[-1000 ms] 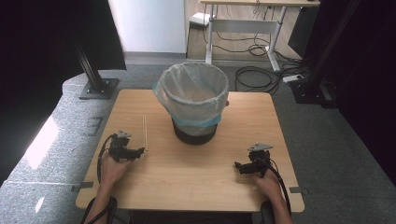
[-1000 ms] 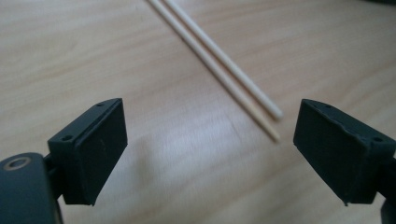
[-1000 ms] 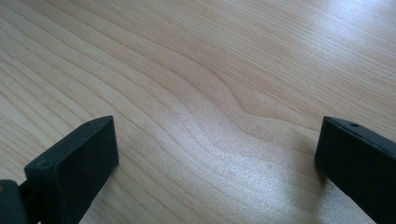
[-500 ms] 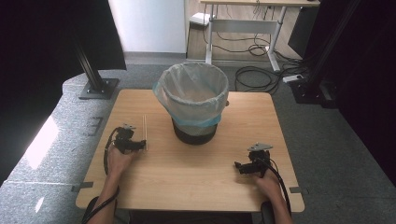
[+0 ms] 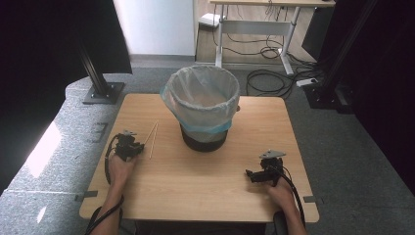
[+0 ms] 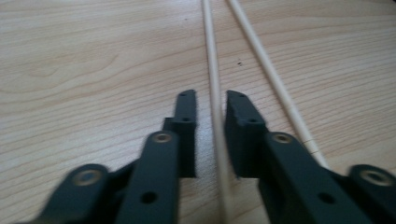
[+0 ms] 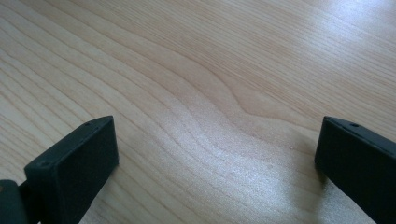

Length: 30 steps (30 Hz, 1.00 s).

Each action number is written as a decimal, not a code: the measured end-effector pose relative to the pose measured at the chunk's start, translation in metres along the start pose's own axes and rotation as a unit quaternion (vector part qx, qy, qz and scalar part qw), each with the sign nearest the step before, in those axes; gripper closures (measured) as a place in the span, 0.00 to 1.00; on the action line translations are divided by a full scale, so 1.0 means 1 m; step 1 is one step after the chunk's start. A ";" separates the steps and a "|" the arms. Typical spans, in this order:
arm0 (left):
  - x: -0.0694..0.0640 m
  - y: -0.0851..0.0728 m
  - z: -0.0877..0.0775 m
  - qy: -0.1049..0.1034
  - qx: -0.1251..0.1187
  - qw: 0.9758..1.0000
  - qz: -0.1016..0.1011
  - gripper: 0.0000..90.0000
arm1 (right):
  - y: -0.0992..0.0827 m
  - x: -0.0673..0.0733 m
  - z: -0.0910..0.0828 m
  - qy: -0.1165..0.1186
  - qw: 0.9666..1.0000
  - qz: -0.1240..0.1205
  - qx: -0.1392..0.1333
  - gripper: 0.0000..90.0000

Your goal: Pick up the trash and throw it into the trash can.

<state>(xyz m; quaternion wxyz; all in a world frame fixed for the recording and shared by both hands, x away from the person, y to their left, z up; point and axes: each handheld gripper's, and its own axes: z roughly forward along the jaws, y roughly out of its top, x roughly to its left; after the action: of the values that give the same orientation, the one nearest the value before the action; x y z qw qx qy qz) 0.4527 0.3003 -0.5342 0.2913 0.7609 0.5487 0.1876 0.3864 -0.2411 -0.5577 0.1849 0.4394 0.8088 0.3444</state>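
Two thin wooden sticks (image 5: 152, 138) lie side by side on the left part of the table (image 5: 205, 196), just left of the bin, running away from the person. In the left gripper view the nearer stick (image 6: 212, 79) passes straight between the two black jaws, while the second stick (image 6: 271, 79) lies just outside the right-hand jaw. The left gripper (image 6: 211, 105) has just been closing, and its jaws now stand narrow around that one stick; a thin gap seems to remain on either side, though the close view is soft, so whether the pads already press on it is hard to say.

The step in hand looks like the pick-up of a single stick. The next move probably calls for finishing the squeeze and lifting cleanly, so that the neighbouring stick is not dragged along, then carrying it toward the bin (image 5: 203, 105).

The sticks are pale, smooth, round and very slender, so they may roll or slip in a loose hold. The table is light wood with a flowing grain. The bin is dark and round, lined with a translucent bag whose blue edge folds over the rim. The right gripper (image 7: 217, 154) rests low over bare wood at the table's right, jaws wide apart with nothing between them.
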 end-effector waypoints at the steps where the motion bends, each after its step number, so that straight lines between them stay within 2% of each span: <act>1: 0.001 0.000 0.000 -0.003 0.000 1.000 -0.002 0.93 | 0.000 0.000 0.000 0.000 1.000 0.000 0.000 0.00; 5: 0.001 0.000 0.000 -0.005 0.001 1.000 -0.007 0.95 | 0.000 0.000 0.000 0.000 1.000 0.000 0.000 0.00; 11: 0.010 0.001 -0.001 -0.034 0.005 0.999 -0.028 0.96 | 0.000 0.000 0.000 -0.001 1.000 0.000 0.000 0.00; 13: 0.011 0.001 -0.002 -0.035 0.008 0.999 -0.026 0.96 | 0.000 0.000 0.000 -0.001 1.000 0.001 0.000 0.00; 15: 0.014 0.001 -0.004 -0.045 0.009 0.998 -0.033 0.96 | 0.000 0.000 0.000 -0.001 1.000 0.001 0.000 0.00; 17: 0.017 0.003 -0.009 -0.061 0.008 0.997 -0.042 0.96 | 0.000 0.000 0.000 -0.001 1.000 0.001 0.000 0.00; 20: 0.020 0.008 -0.017 -0.070 0.008 0.997 -0.045 0.96 | 0.000 0.000 0.000 -0.001 1.000 0.000 0.000 0.00; 25: 0.024 0.015 -0.028 -0.076 0.006 0.996 -0.044 0.96 | 0.000 0.001 0.000 -0.001 1.000 0.001 0.000 0.00; 30: 0.028 0.029 -0.046 -0.079 0.005 0.996 -0.039 0.96 | 0.000 0.001 0.000 -0.002 1.000 0.000 0.000 0.00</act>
<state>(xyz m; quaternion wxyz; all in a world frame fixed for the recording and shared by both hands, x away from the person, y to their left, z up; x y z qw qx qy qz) 0.4550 0.3314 -0.4816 0.3370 0.7531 0.5537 0.1126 0.3857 -0.2404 -0.5578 0.1863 0.4401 0.8083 0.3440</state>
